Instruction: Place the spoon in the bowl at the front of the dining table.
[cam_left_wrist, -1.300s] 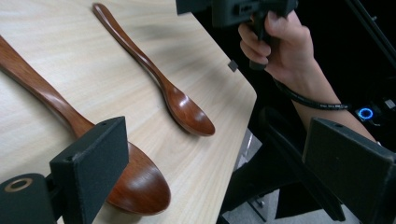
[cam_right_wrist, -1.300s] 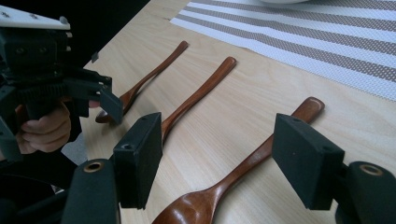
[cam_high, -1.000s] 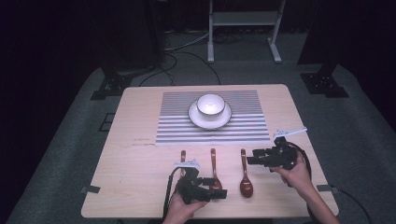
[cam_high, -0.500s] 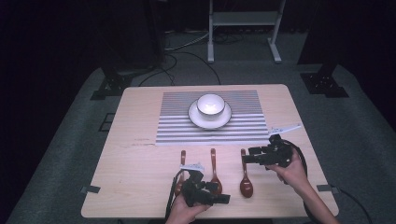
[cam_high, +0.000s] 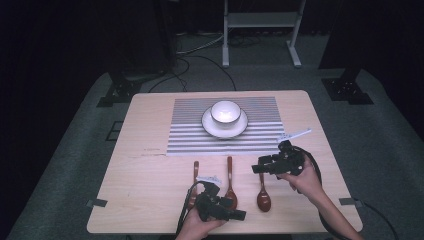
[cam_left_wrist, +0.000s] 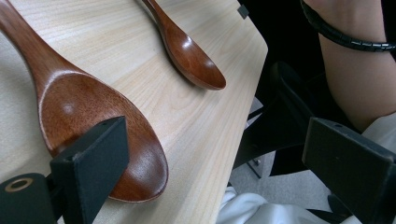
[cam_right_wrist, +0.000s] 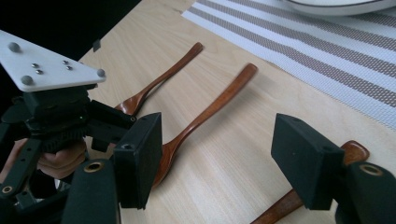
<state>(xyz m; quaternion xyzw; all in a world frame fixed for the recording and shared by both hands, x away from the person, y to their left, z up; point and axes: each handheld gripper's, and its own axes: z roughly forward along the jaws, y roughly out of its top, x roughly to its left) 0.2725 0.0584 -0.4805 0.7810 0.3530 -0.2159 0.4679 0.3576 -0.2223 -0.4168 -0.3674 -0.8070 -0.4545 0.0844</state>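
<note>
Three brown wooden spoons lie side by side near the table's front edge: a left spoon (cam_high: 196, 171), a middle spoon (cam_high: 230, 179) and a right spoon (cam_high: 263, 194). My left gripper (cam_high: 234, 209) is open and low at the middle spoon's bowl (cam_left_wrist: 93, 121); one jaw is over the bowl and the other hangs past the table edge. My right gripper (cam_high: 259, 166) is open and points left over the right spoon's handle (cam_right_wrist: 355, 151). Between its jaws I see the middle spoon (cam_right_wrist: 205, 112) and, farther off, the left spoon (cam_right_wrist: 159, 79).
A white bowl (cam_high: 225, 111) stands on a white plate (cam_high: 224, 131) on a striped placemat (cam_high: 190, 135) at the table's back. The table's front edge (cam_left_wrist: 233, 140) is close to my left gripper. A person's forearm (cam_left_wrist: 355, 70) with a black cable is beyond that edge.
My left gripper has shifted right to the middle spoon's bowl. My right gripper has moved a little to the left. The spoons have not moved.
</note>
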